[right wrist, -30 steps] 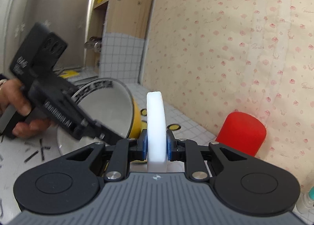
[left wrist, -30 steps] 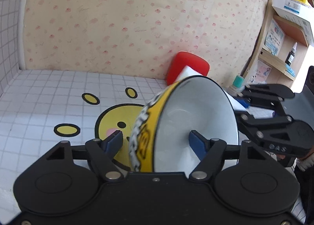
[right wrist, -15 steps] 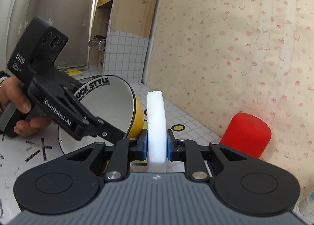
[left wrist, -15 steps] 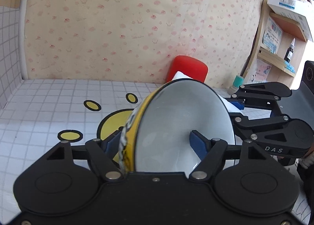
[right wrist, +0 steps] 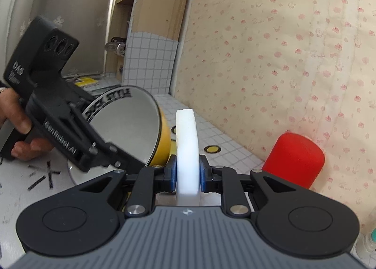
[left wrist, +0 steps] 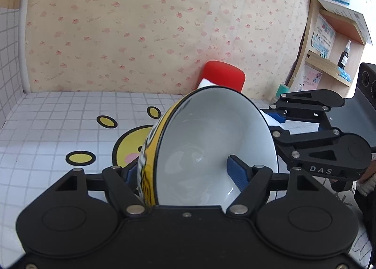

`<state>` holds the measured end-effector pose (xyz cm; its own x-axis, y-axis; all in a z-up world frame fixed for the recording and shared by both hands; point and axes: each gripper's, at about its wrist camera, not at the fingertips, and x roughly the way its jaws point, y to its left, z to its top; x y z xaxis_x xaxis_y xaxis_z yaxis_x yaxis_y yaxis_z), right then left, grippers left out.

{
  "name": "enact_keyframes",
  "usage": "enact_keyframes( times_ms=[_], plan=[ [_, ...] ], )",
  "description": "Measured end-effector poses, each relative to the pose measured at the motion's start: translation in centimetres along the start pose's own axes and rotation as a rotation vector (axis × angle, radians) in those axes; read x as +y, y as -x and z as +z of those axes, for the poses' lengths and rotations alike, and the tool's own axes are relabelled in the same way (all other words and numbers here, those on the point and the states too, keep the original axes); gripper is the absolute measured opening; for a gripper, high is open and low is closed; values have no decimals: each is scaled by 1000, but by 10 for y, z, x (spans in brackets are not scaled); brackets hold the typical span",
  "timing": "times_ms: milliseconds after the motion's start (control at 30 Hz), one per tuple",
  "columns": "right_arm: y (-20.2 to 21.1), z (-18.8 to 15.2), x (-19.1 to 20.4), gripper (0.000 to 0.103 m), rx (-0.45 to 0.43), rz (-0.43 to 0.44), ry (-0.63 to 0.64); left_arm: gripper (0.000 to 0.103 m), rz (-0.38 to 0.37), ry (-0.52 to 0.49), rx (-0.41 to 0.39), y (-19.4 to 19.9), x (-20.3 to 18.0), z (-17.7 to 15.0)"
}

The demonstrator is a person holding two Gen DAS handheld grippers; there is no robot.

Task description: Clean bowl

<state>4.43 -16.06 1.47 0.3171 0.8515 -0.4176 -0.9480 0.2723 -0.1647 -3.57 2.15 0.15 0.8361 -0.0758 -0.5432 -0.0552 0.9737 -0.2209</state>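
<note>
Tongs of our left hand (left wrist: 185, 170) grip the yellow bowl (left wrist: 211, 137) by its wall, one blue pad (left wrist: 237, 172) inside the white hollow and the other outside, holding it tipped on its side above the checked bench (left wrist: 47, 132), with a red cylinder (left wrist: 225, 75) behind it by the wall and our right tongs (left wrist: 279, 117) just beside its rim. From the right wrist we see our right tongs (right wrist: 188, 172) clamped on a white sponge (right wrist: 186, 149) standing on edge, and left of it the bowl (right wrist: 131, 125) held tilted in the left tongs, its opening turned toward the sponge, close to it but apart.
</note>
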Motion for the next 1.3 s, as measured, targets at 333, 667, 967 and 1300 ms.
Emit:
enact_keyframes(
  times_ms=[333, 667, 967, 1300],
  plan=[
    [9, -4, 0, 21, 25, 39, 37, 77, 1, 30, 1, -1, 5, 1],
    [19, -10, -1, 23, 50, 77, 59, 68, -11, 15, -3, 0, 2, 1],
    [-1, 1, 0, 21, -5, -14, 44, 70, 24, -14, -39, 6, -3, 1],
    [-4, -3, 0, 22, 45, -22, 52, 61, 31, 73, 11, -2, 11, 1]
  ],
)
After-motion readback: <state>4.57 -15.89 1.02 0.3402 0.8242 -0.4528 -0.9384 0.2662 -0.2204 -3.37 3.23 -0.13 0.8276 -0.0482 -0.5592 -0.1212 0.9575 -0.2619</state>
